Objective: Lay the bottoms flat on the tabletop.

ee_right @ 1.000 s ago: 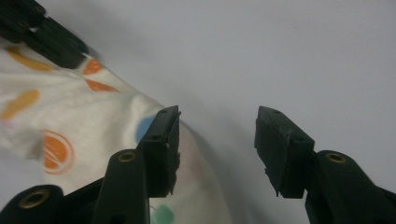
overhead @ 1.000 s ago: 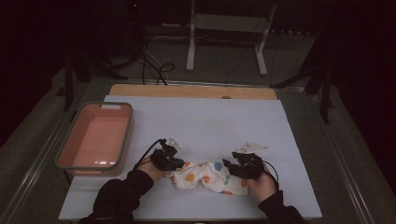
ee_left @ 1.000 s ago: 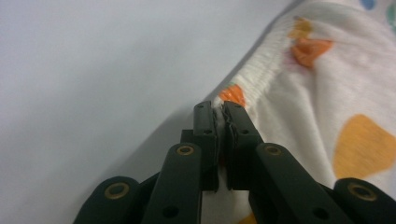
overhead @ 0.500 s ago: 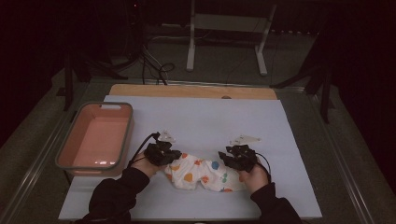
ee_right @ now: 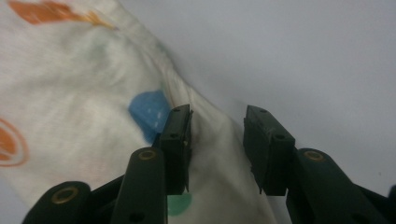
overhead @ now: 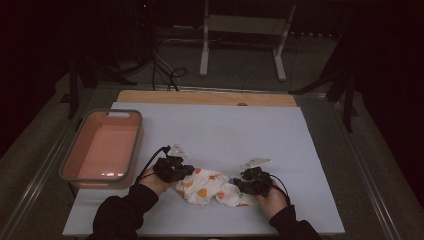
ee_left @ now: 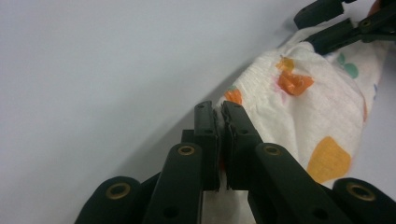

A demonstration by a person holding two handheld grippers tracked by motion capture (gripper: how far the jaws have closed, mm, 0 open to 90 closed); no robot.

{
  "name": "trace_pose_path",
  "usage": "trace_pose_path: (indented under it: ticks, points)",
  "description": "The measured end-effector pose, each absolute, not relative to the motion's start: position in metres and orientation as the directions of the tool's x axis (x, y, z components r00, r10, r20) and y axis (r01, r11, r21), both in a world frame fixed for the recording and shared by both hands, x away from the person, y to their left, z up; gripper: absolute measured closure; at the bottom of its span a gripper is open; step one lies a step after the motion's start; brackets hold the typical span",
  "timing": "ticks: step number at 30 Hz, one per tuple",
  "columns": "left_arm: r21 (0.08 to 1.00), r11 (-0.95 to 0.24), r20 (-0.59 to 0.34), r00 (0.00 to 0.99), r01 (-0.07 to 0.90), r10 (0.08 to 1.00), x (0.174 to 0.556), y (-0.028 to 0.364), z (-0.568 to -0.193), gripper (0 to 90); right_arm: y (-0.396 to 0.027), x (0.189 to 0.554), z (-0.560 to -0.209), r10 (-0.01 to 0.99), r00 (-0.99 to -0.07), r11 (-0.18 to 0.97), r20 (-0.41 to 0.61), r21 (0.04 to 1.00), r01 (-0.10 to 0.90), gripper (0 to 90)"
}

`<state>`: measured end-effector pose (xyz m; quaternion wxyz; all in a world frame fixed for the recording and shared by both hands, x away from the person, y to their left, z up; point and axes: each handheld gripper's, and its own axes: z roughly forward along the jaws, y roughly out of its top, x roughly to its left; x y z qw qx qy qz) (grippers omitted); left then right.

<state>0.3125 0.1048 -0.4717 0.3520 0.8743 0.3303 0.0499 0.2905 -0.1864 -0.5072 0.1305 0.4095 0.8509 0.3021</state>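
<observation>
A white cloth [overhead: 210, 188] printed with orange, blue and green shapes lies bunched near the table's front edge. My left gripper [overhead: 182, 172] is at its left end. In the left gripper view the left gripper [ee_left: 219, 109] is shut on an edge of the cloth [ee_left: 308, 107], which runs off to the right. My right gripper [overhead: 239, 185] is at the cloth's right end. In the right gripper view the right gripper [ee_right: 217, 116] has a fold of the cloth [ee_right: 70, 79] between its jaws. They have just been closing, and a gap still shows beside the right pad.
A pink bin [overhead: 97, 177] with a grey rim stands empty at the table's left side. The white table top [overhead: 240, 130] stretches behind the cloth to a wooden strip [overhead: 200, 97]. Stands and cables sit on the floor beyond.
My right gripper has sunk onto the cloth's right end, its jaws now astride a fold. The left gripper has stayed almost where it was, gripping the cloth.
</observation>
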Motion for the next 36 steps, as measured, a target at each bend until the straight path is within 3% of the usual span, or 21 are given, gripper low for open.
trace_pose_path:
  ticks: [6,8,10,13,24,36]
  points:
    - [0.645,-0.528,-0.165,0.775,0.553,0.61,0.311,0.106,-0.475,86.5,-0.19,0.295,-0.51,0.776,-0.625,0.459,0.077,0.61,0.645,66.4]
    - [0.644,-0.529,-0.163,0.775,0.552,0.611,0.311,0.106,-0.475,86.5,-0.19,0.295,-0.511,0.772,-0.63,0.46,0.084,0.611,0.645,71.1]
    - [0.645,-0.529,-0.161,0.775,0.551,0.611,0.311,0.106,-0.474,86.5,-0.187,0.293,-0.51,0.756,-0.649,0.477,0.083,0.609,0.633,81.5]
    - [0.651,-0.525,-0.16,0.775,0.549,0.612,0.312,0.107,-0.472,86.5,-0.185,0.291,-0.507,0.74,-0.671,0.509,0.043,0.617,0.6,85.5]
    - [0.699,-0.484,-0.118,0.752,0.526,0.648,0.325,0.107,-0.451,86.4,-0.192,0.305,-0.474,0.779,-0.627,0.434,-0.006,0.726,0.533,86.4]
    - [0.744,-0.461,-0.01,0.698,0.483,0.716,0.396,0.093,-0.438,86.1,-0.186,0.348,-0.463,0.821,-0.571,0.393,-0.021,0.745,0.538,86.2]
